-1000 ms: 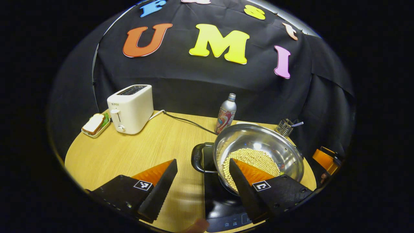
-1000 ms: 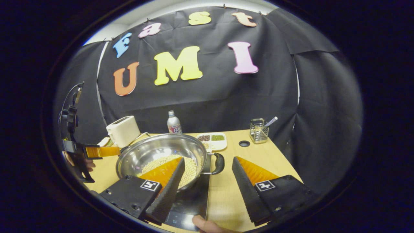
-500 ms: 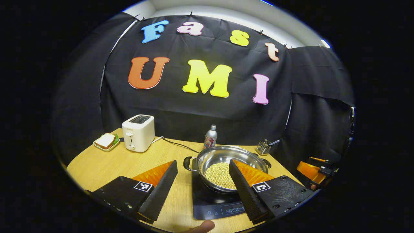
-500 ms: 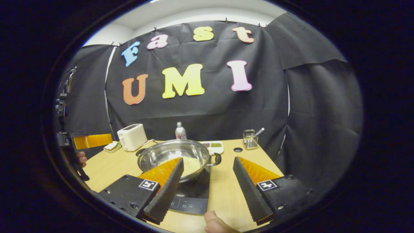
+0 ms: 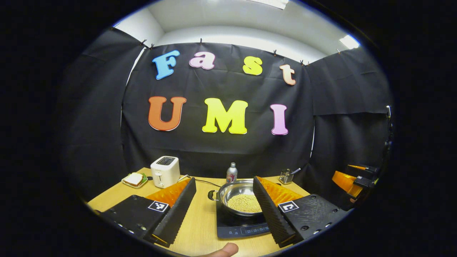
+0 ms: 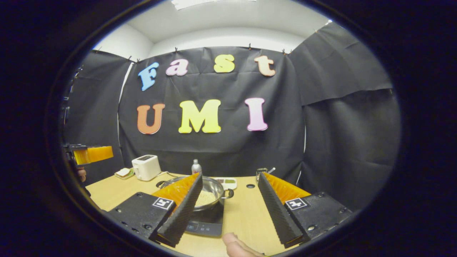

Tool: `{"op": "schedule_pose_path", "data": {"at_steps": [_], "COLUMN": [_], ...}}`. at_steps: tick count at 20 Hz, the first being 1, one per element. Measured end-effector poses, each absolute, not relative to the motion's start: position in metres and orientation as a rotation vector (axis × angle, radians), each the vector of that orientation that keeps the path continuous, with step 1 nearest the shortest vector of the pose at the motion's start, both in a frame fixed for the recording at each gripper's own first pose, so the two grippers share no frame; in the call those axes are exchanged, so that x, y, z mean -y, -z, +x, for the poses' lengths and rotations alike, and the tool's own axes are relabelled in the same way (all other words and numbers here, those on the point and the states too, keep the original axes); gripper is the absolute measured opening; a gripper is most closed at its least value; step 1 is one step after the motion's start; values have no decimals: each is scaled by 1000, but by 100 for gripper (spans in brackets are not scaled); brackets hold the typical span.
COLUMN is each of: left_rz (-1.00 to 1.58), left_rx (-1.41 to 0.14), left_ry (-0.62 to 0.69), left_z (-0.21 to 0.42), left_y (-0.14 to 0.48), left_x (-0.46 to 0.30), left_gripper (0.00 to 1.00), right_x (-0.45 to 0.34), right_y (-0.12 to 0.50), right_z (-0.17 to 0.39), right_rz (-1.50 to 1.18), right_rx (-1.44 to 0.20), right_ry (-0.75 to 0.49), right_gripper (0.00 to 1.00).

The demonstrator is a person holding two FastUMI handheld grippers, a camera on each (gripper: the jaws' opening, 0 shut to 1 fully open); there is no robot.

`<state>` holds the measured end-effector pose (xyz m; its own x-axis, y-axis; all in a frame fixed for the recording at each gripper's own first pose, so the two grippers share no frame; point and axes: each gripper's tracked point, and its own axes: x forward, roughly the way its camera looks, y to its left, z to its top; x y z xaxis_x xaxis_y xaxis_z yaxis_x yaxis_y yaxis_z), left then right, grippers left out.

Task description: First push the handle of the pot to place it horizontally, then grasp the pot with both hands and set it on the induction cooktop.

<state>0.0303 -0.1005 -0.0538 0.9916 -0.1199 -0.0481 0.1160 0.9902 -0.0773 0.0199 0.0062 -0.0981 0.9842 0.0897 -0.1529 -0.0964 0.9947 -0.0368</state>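
A shiny steel pot (image 5: 237,194) with pale beans inside rests on the black induction cooktop (image 5: 237,228) near the table's front. Its black side handles (image 5: 211,195) point left and right. In the right gripper view the same pot (image 6: 211,194) sits on the cooktop (image 6: 205,223), partly hidden by a finger. My left gripper (image 5: 224,210) is open, well back from the pot and above the table, with nothing between its fingers. My right gripper (image 6: 228,210) is also open and empty, pulled back to the near side. The left gripper (image 6: 89,154) appears at the far left of the right gripper view.
A white toaster (image 5: 165,171) and a sandwich on a tray (image 5: 134,179) stand at the back left of the wooden table (image 5: 200,232). A metal bottle (image 5: 231,172), a wire holder (image 5: 285,176) and a divided dish (image 6: 226,182) stand behind the pot. A fingertip (image 5: 223,250) shows at the bottom.
Both grippers have drawn back and up from the pot, which now looks small and far. The pot stays on the cooktop, let go, and the view tilts toward the wall.
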Motion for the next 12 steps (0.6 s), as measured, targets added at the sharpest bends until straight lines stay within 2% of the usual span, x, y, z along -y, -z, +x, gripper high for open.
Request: {"op": "schedule_pose_path", "data": {"at_steps": [5, 12], "left_rz": [-56, -32], "left_rx": [32, 42], "left_ry": [95, 42], "left_z": [-18, -48], "left_y": [23, 26], "left_x": [97, 80], "left_gripper": [95, 95], "right_x": [6, 13], "right_y": [61, 28], "right_z": [-18, -62], "right_rz": [-34, -41], "right_rx": [-100, -14], "right_ry": [-47, -20], "right_gripper": [97, 97]}}
